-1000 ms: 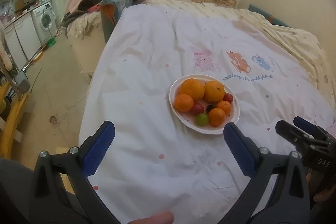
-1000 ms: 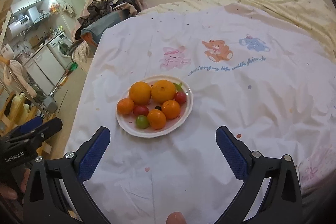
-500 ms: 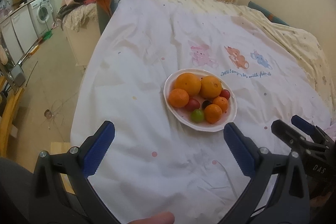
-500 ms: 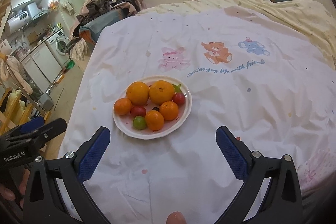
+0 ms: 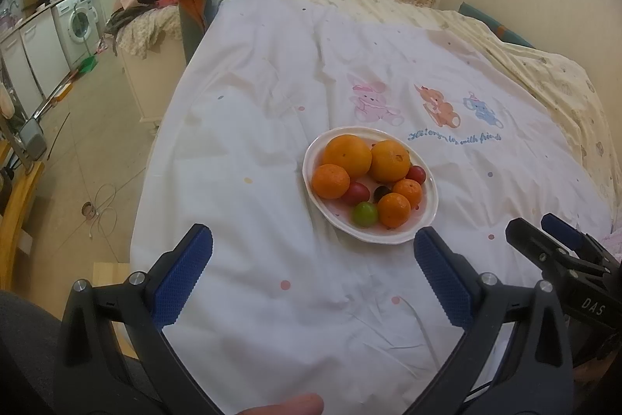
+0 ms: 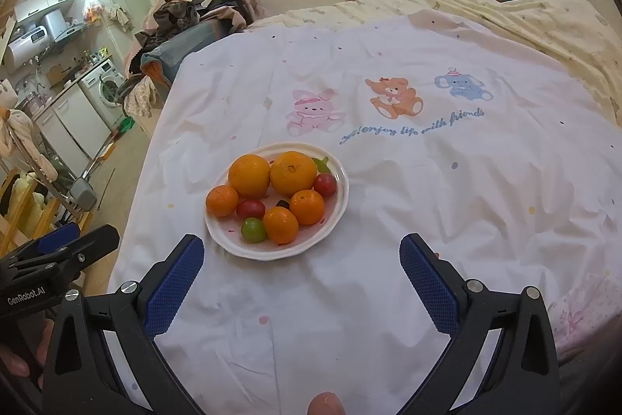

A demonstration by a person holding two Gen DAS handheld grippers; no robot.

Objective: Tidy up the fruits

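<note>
Both grippers [image 5: 313, 261] [image 6: 301, 269] agape (plate [image 6: 337, 205] seemingly untouched)

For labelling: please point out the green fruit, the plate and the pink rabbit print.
green fruit [image 6: 253, 230]: right wrist view, its middle.
plate [image 6: 272, 253]: right wrist view, near rim.
pink rabbit print [image 6: 313, 111]: right wrist view, its body.

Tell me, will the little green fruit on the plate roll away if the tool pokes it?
Probably a little. The green fruit looks round and smooth, so a poke would likely set it rolling. It sits close beside a small orange and near the plate rim, which may stop it. Its shiny skin could be slippery to pinch.
</note>
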